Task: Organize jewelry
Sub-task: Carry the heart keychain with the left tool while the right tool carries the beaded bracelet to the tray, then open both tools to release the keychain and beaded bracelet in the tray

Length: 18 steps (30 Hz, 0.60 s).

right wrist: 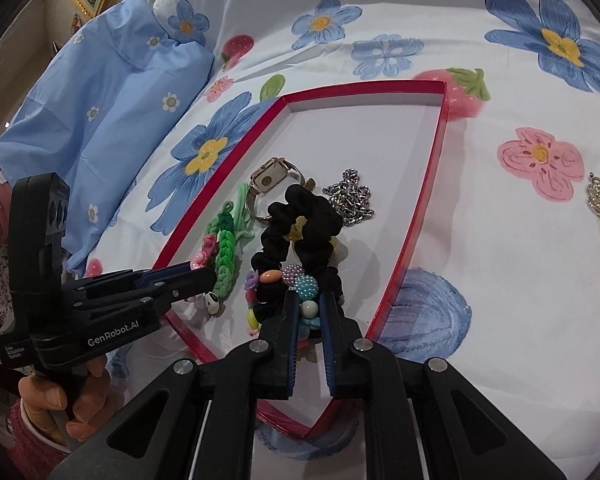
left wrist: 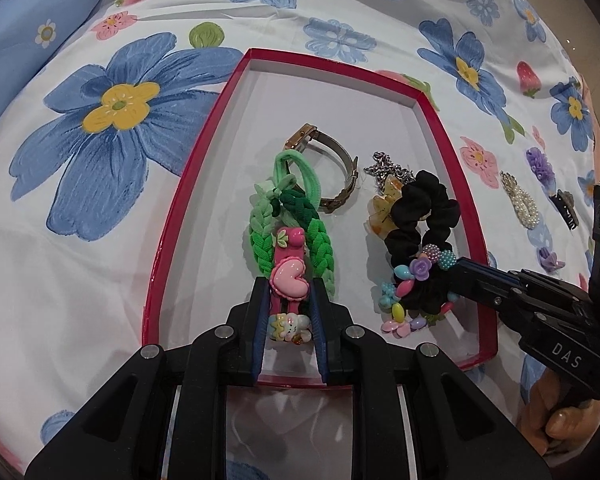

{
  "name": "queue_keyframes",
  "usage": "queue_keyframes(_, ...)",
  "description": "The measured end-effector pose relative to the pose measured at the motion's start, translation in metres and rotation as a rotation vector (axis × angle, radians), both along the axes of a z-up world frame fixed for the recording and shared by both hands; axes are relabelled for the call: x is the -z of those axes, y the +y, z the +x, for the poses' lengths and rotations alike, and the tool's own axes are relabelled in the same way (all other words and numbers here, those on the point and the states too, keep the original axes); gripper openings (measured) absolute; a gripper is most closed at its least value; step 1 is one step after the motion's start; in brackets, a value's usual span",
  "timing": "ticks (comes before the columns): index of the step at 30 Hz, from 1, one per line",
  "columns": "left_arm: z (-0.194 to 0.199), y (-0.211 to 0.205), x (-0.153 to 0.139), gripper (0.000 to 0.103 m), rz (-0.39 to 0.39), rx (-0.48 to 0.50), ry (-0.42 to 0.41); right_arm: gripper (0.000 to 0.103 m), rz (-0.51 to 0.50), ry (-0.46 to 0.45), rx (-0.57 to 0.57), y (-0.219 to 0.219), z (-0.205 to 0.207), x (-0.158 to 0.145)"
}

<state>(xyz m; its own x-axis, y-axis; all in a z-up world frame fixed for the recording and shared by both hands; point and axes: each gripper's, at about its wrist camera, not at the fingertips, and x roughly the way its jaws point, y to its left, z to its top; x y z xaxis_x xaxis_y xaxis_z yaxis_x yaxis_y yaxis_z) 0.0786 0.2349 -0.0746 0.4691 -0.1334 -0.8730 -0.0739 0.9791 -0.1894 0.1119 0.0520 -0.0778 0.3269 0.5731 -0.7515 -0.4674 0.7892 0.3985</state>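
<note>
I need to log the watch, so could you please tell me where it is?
The watch lies inside the red tray, mid-tray in the left wrist view, just beyond the green hair ties and left of the chain.

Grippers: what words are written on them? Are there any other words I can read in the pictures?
"DAS": on the right gripper, on its black body, seen from the left wrist view.
"GenRobot.AI": on the left gripper, on its black side, seen from the right wrist view.
Small white label below "GenRobot.AI": too small to read.
Watch face: no readable numbers.
</note>
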Motion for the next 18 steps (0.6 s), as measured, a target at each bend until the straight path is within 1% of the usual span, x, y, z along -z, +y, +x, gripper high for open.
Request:
queue_keyframes(3, 0.001, 0.000, -0.001, 0.020, 0.004, 0.000, 0.000, 0.013, 0.006, -0.002, 0.006, -0.001, 0.000, -0.002)
queue_keyframes(7, -0.001, -0.002, -0.004, 0.027, 0.012, 0.001, -0.011, 0.015, 0.012, 0.003, 0.006, -0.002, 0.001, -0.003)
queue_keyframes(10, -0.003, -0.002, -0.007, 0.029, 0.010, -0.003, -0.016, 0.016, 0.013, 0.002, 0.010, -0.002, 0.000, -0.004)
queue_keyframes(12, -0.004, -0.002, -0.008, 0.030, 0.010, -0.006, -0.016, 0.019, 0.014, 0.000, 0.015, -0.003, -0.001, -0.006)
queue_keyframes(14, -0.005, -0.001, -0.008, 0.032, 0.008, -0.011, -0.015, 0.029, 0.022, -0.001, 0.017, -0.005, -0.002, -0.008)
queue_keyframes(15, -0.006, -0.001, -0.009, 0.032, 0.004, -0.012, -0.017, 0.031, 0.027, -0.005, 0.017, -0.005, -0.003, -0.010)
queue_keyframes(18, -0.009, -0.001, -0.013, 0.034, 0.003, -0.017, -0.025, 0.032, 0.038, -0.022, 0.026, -0.009, -0.007, -0.018)
